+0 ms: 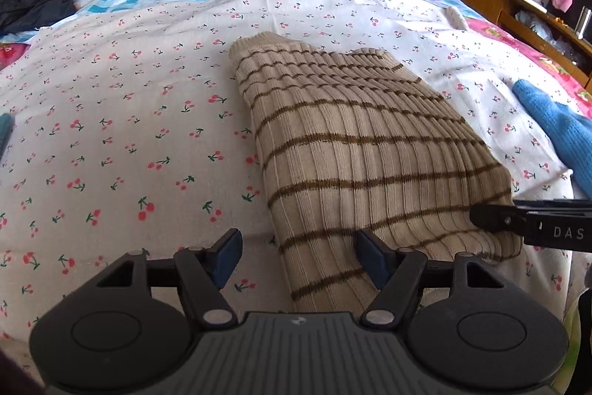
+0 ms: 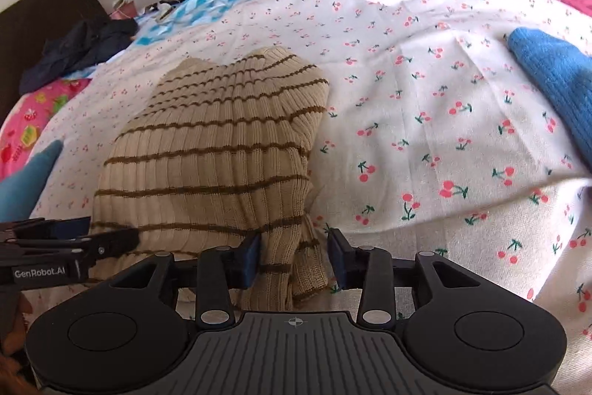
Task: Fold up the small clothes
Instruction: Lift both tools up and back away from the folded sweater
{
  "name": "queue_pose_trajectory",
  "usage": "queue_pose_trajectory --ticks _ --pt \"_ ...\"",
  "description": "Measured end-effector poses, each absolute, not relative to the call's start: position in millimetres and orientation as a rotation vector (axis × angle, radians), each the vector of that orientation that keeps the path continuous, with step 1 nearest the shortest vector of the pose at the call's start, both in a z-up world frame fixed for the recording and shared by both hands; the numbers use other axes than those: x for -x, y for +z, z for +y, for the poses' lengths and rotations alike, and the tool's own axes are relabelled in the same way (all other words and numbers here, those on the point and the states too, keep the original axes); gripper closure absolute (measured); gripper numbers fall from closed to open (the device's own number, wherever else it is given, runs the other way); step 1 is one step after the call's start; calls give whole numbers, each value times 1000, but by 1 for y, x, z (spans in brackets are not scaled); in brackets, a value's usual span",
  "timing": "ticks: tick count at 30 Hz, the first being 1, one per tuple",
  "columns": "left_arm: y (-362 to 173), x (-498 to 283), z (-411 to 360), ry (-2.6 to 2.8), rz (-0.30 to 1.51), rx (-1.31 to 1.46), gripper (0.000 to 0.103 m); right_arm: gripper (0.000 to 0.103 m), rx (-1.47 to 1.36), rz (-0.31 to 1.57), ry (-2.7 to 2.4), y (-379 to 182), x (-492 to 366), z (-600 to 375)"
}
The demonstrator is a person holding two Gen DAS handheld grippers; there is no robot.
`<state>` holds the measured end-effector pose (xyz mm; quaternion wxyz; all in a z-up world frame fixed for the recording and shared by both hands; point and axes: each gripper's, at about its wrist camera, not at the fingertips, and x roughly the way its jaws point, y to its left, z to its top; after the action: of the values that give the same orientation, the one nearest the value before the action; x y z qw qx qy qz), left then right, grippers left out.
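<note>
A beige ribbed sweater with brown stripes lies folded on the cherry-print sheet of the bed. My left gripper is open at its near left edge: the right pad rests on the knit and the left pad stands clear over the sheet. My right gripper is open around the near right corner; the cloth lies loosely between the pads with a small gap at the right one. Each gripper shows from the side in the other's view, the right gripper and the left gripper, both at the sweater's near edge.
A blue knit garment lies to the right on the sheet. A teal item is at the left. Dark clothes are heaped at the far left by the headboard. A wooden shelf flanks the bed's right side.
</note>
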<state>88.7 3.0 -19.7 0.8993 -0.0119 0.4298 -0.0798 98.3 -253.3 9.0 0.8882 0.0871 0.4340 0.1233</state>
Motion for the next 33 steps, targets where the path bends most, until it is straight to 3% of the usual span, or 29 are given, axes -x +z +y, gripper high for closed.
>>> queue_pose_trajectory --ticks 8,25,33 --pt "-18 -77 1 -145 892 22 29 66 -67 807 233 35 -73 -241" --pt "-23 -63 -1 -142 904 20 28 64 -53 804 206 36 -53 -231" --pt "-23 -53 -3 -134 909 11 22 63 -39 842 165 24 -48 -231"
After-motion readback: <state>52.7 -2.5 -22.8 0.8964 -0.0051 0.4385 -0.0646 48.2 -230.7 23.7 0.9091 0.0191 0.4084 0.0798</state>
